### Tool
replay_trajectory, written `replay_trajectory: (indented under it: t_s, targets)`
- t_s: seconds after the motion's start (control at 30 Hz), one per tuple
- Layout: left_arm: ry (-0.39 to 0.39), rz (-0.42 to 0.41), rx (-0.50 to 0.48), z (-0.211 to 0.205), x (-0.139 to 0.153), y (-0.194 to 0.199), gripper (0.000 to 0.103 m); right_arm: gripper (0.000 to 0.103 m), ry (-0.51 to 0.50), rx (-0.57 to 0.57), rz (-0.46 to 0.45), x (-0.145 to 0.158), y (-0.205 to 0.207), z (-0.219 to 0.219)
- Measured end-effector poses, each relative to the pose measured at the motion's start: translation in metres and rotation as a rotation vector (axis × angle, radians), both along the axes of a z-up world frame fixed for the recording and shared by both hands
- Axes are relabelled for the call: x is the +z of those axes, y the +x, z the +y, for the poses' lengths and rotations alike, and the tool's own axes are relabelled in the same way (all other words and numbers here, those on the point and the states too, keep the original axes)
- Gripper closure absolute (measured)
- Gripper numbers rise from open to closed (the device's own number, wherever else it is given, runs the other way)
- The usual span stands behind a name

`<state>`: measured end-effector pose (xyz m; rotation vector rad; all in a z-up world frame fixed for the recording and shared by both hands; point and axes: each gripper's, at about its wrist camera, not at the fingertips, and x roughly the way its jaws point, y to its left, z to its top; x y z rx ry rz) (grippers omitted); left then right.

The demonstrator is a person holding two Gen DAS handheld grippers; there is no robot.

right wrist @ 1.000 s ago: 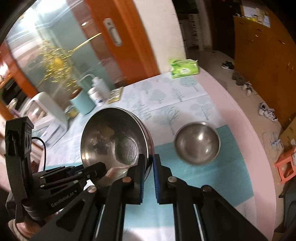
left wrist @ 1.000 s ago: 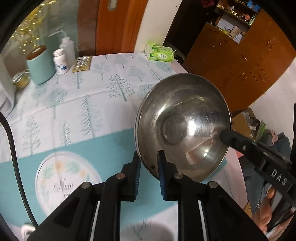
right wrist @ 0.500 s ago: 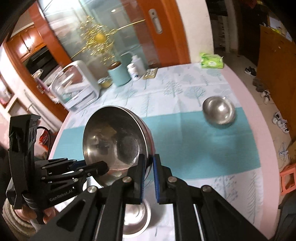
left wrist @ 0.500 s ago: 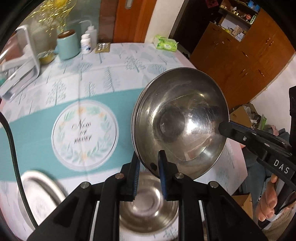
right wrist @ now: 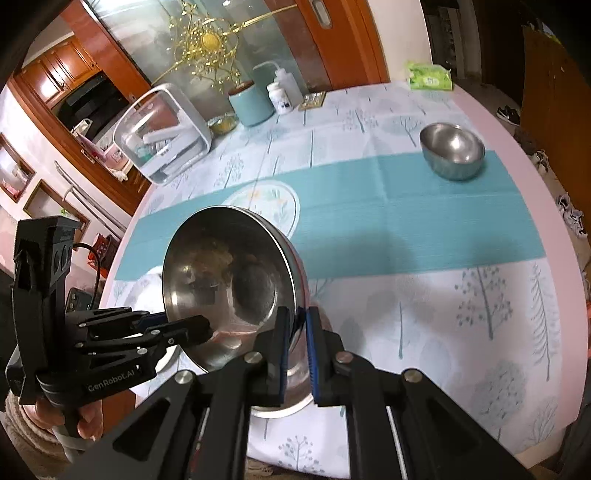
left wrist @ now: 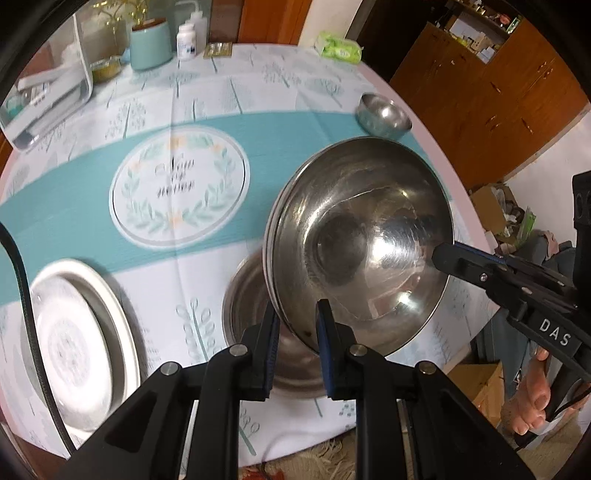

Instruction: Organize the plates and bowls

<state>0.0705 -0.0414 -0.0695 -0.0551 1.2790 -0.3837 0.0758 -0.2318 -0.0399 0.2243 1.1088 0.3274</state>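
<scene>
Table (right wrist: 480, 122): round, pink-edged, under a white cloth printed with trees and a teal band.
Door (right wrist: 332, 33): orange-brown wood, metal handle, behind the table.
Glass panel (right wrist: 207, 55): frosted, with a gold ornament in front.
Cabinets (left wrist: 491, 92): brown wood, at right; cluttered shelf above.
Wall (left wrist: 546, 177): white, beside the cabinets.
Floor (right wrist: 517, 110): dim, with what look like shoes.
Boxes (left wrist: 487, 206): cardboard, near the wall.

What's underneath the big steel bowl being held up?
Another steel bowl sits on the table below the held bowl; most of it is covered, so any contents can't be seen.
</scene>
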Motion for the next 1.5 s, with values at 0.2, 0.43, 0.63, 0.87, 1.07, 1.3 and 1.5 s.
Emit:
replay_trajectory:
  t_s: [0.2,0.43,0.63,0.87,1.07,1.3,1.5]
  targets:
    - [-0.025,0.059,0.009,0.004,-0.021,-0.007,0.085,0.094,0.007,0.005,0.049,-0.016,-0.004,0.002]
    - [-0.026,0.097,0.008,0.006,-0.037,-0.010,0.084,0.094,-0.042,0.025,0.099,-0.030,-0.001,0.010]
    - [-0.016,0.151,0.002,0.005,-0.054,-0.012,0.083,0.094,-0.053,0.033,0.179,-0.050,0.004,0.011]
    - [-0.005,0.183,0.009,0.005,-0.067,-0.014,0.083,0.094,-0.098,0.062,0.225,-0.070,0.008,0.019]
    - [0.007,0.168,0.009,0.002,-0.065,-0.011,0.073,0.092,-0.159,0.093,0.184,-0.067,0.009,0.027]
    - [0.027,0.123,0.013,0.001,-0.052,-0.016,0.042,0.068,-0.143,0.085,0.164,-0.062,0.009,0.022]
    - [0.019,0.100,0.018,0.004,-0.044,-0.018,0.041,0.068,-0.130,0.082,0.149,-0.056,0.004,0.017]
